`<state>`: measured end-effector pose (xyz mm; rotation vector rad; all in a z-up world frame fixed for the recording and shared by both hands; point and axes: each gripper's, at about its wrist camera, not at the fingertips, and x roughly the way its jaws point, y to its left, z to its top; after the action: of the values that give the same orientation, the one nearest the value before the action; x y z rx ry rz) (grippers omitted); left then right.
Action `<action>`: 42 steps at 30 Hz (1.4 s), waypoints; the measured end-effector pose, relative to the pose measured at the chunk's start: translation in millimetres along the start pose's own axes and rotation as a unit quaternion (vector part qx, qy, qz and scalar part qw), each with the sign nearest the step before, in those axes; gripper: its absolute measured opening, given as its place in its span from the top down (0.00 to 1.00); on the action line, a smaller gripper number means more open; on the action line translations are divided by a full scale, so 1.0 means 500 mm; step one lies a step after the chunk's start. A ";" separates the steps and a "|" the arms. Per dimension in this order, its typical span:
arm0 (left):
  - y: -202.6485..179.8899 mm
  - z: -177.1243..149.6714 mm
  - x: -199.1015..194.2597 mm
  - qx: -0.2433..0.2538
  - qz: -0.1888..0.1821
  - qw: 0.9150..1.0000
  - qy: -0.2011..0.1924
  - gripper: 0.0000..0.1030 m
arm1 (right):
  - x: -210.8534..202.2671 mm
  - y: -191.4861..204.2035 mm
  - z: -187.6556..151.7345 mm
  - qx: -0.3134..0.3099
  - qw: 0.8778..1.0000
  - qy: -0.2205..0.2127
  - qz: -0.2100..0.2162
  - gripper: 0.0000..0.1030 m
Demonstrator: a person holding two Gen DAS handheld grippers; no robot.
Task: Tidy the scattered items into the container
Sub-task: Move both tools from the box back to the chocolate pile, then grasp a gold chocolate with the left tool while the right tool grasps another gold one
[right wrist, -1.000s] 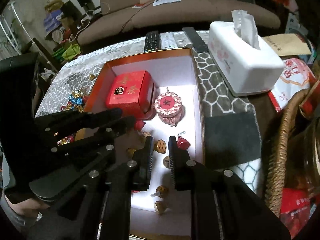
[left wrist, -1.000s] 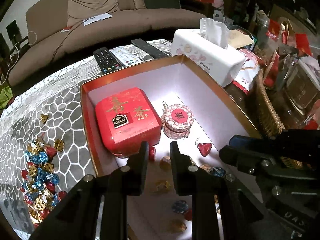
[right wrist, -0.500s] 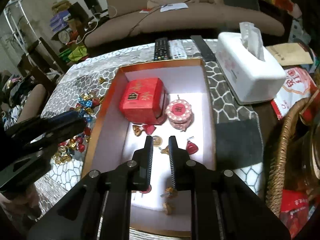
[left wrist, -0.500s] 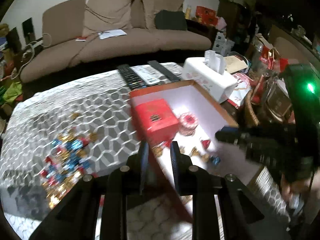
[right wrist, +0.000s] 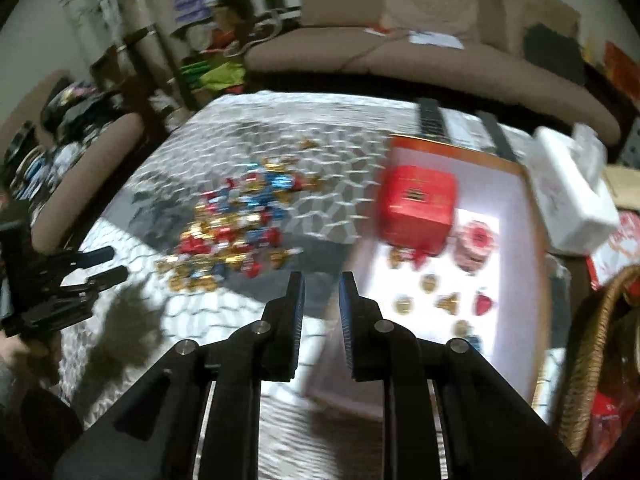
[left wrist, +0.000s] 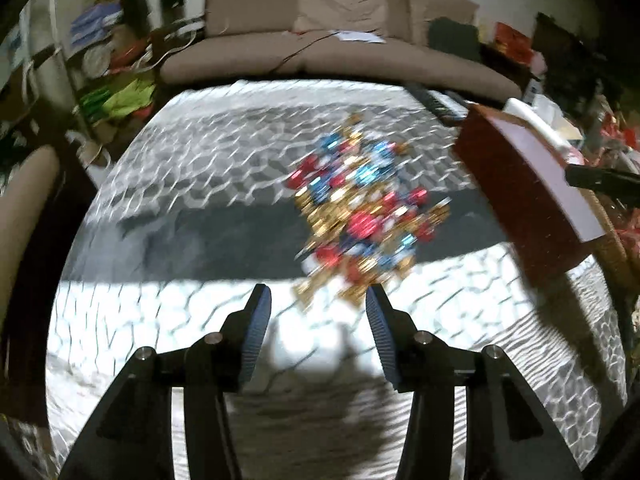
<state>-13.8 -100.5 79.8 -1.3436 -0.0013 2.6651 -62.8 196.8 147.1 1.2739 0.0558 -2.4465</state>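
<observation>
Left claw point(left wrist: 316, 300): hanging spread wide and empty over bare grey honeycomb-patterned bench point(left wrist: 168, 184), just short of the sweets. Right claw point(right wrist: 321, 280): hovering narrowly parted, gripping nothing, above the near-left edge of the red-rimmed white-lined cardboard box point(right wrist: 516, 264). Heap of red, blue and gold foil-wrapped sweets point(left wrist: 360, 208): lying blurred on the bench left of the box; several sitting inside, before a red square tin point(right wrist: 416, 208).

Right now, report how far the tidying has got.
Done: a few candies already lie in the box. In hand: nothing; left gripper with jaws wide near the candy pile, right gripper empty. Left: most of that pile on the table.
</observation>
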 end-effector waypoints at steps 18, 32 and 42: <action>0.015 -0.016 0.091 0.030 -0.038 0.999 0.000 0.52 | 0.197 0.181 -0.038 -0.012 0.997 0.047 0.058 0.79; 0.019 -0.005 0.138 0.026 -0.029 0.999 0.013 0.52 | 0.299 0.204 -0.034 -0.008 0.999 0.046 0.028 0.66; 0.021 -0.001 0.134 0.025 -0.041 0.999 0.009 0.79 | 0.312 0.202 -0.051 -0.006 0.997 0.061 0.039 0.66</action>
<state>-54.2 -101.5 25.0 -1.3231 0.0115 2.5692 -88.3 59.3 21.7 1.3936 0.0512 -2.2967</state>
